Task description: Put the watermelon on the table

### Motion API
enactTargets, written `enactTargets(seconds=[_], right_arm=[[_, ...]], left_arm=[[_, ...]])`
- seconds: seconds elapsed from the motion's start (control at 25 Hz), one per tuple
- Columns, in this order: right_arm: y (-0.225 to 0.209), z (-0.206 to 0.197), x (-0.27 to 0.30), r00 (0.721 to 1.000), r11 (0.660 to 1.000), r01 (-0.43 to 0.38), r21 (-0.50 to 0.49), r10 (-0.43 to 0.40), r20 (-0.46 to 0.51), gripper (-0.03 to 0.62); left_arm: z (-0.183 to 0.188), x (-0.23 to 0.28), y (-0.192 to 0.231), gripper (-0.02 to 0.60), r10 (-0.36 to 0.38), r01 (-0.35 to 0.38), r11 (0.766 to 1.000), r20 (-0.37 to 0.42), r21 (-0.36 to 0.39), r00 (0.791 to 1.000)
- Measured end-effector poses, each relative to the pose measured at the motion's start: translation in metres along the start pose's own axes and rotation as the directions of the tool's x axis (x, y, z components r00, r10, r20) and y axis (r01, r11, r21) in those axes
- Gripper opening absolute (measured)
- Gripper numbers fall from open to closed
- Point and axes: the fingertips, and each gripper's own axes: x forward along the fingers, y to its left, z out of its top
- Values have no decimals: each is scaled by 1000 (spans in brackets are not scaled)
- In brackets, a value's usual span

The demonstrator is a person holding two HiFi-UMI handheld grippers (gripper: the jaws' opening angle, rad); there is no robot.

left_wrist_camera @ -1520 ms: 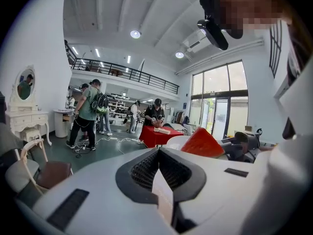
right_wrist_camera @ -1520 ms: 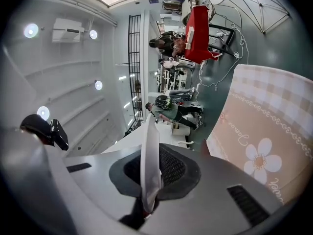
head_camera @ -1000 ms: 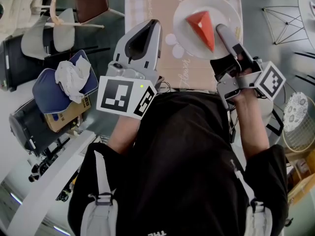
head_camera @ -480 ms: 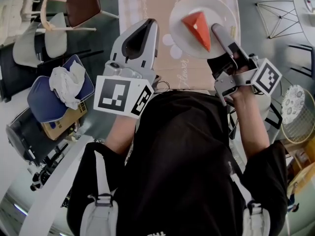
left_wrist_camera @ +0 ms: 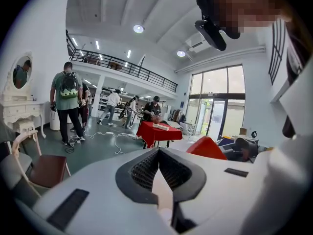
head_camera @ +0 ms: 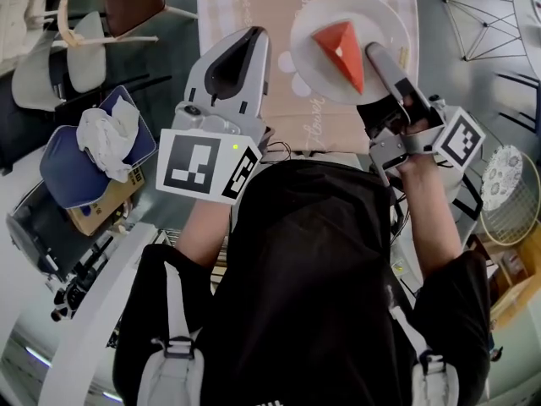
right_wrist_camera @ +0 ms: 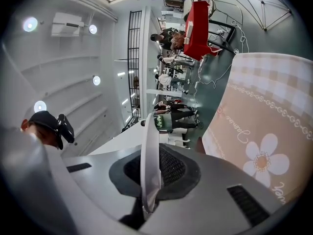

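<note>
Edged left — plate (head_camera: 382,10) with watermelon (head_camera: 341,47), clamped by right gripper (head_camera: 373,52).

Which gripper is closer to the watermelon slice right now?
Right. The right gripper clamps the plate by its rim, just beside the watermelon slice; the left gripper hangs left of the plate, farther away, shut and empty.

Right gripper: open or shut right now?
Shut. The right gripper is clamped on the rim of the plate, which stands edge-on between its pads. The watermelon slice lies on that plate.
</note>
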Motion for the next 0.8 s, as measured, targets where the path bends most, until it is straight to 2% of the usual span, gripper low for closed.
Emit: enactTargets(seconds=[0.8], right_arm=[[-71, -19, 6, 995, 998, 54, 28, -51, -89, 20]], left_arm=[[-58, 20, 28, 12, 28, -31, 999, -82, -38, 996]])
